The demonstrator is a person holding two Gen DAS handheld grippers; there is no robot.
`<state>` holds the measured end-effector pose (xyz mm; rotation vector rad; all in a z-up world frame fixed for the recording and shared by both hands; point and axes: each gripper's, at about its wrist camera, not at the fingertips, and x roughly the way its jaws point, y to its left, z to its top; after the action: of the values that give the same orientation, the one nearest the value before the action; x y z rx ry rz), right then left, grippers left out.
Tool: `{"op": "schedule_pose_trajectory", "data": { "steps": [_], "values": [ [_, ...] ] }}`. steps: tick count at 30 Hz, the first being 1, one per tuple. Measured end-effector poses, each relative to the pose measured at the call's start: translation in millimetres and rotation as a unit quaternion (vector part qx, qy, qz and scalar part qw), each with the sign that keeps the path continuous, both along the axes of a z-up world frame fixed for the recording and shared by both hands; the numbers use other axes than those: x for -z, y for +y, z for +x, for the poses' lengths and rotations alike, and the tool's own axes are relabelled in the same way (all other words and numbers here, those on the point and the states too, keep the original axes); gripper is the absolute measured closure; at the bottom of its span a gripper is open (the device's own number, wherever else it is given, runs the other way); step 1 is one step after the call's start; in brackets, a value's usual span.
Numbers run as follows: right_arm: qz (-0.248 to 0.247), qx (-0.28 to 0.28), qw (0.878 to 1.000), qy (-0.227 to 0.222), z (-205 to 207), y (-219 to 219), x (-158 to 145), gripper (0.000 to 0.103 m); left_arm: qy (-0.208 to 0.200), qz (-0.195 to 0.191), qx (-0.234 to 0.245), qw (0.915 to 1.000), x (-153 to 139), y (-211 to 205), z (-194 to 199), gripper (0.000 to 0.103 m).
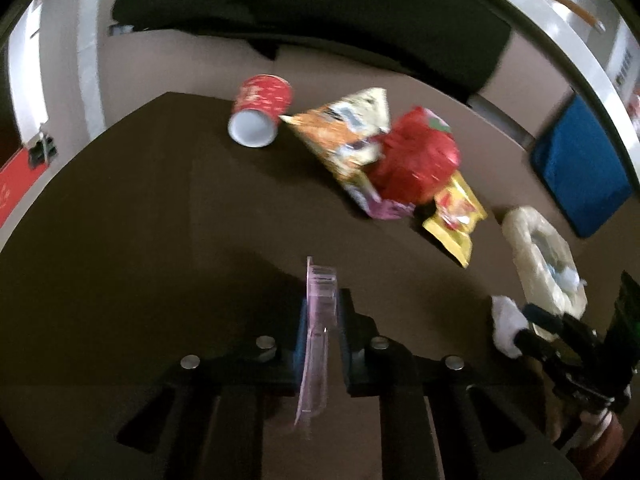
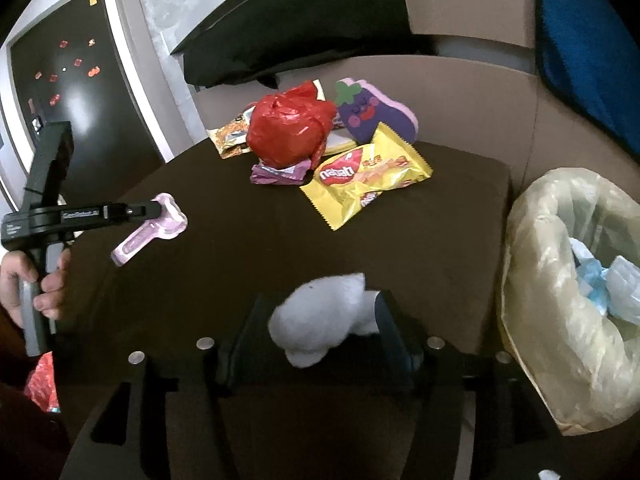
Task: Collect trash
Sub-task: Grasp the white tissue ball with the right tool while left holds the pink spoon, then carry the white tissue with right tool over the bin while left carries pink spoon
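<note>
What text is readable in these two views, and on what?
"nabati": red oval logo on the yellow snack wrapper, printed upside down in the right wrist view; a second partial logo lower on it is cut off.
Other print on that wrapper: too blurred to read.
White lettering on the left tongs' black body: too small to read.
Red paper cup: pattern only, illegible.
Orange snack bag and purple wrapper: blurred, unreadable.

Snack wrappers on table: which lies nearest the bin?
The yellow wrapper: it lies at the pile's edge toward the lined bin; the orange wrapper sits on the far side.
</note>
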<state>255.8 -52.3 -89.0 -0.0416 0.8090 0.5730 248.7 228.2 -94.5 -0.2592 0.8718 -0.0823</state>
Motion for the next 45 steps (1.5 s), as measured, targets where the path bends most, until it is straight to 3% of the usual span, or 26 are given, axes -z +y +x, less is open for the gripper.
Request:
{"op": "schedule_pose_trajectory", "data": {
  "steps": [6,10,11,13,14,18,29,39,45],
  "values": [
    [0.001,-0.007,1.000,0.024,7.6,0.8,10.3,0.048,-0.012,0.050,0.013,0.9986,0.3,-26.4,-2.0,0.088],
    [-0.016,-0.021,0.999,0.028,9.9,8.8,11.3,0.048,-0.007,0.054,0.009,0.9985,0.4,-29.7,2.1,0.087],
    [-0.021,-0.024,0.999,0.023,8.6,11.2,9.4,0.050,-0.006,0.054,0.007,0.9985,0.0,-29.4,3.1,0.087],
    [-0.019,-0.031,0.999,0.015,6.6,13.1,5.4,0.077,-0.003,0.052,0.004,0.9986,-0.5,-29.0,4.4,0.087],
    [-0.021,-0.031,0.999,0.011,5.6,13.9,3.2,0.081,-0.002,0.050,0.003,0.9988,-0.6,-28.3,5.1,0.087],
    [-0.017,-0.034,0.999,-0.009,-0.7,12.0,-10.9,0.082,-0.007,0.058,-0.004,0.9983,-5.4,-28.6,4.6,0.088],
    [0.021,-0.001,0.999,-0.049,-10.6,-20.1,-55.4,0.082,-0.108,0.083,0.005,0.9907,-69.6,-68.9,-21.5,0.088],
    [0.030,0.039,0.987,-0.155,-23.0,-63.9,-137.7,0.082,-0.254,0.088,0.035,0.9627,-159.4,-146.0,-48.7,0.088],
    [0.023,0.072,0.976,-0.203,-28.9,-96.8,-176.8,0.082,-0.277,0.080,0.037,0.9568,-177.1,-180.5,-46.7,0.088]
  ]
}}
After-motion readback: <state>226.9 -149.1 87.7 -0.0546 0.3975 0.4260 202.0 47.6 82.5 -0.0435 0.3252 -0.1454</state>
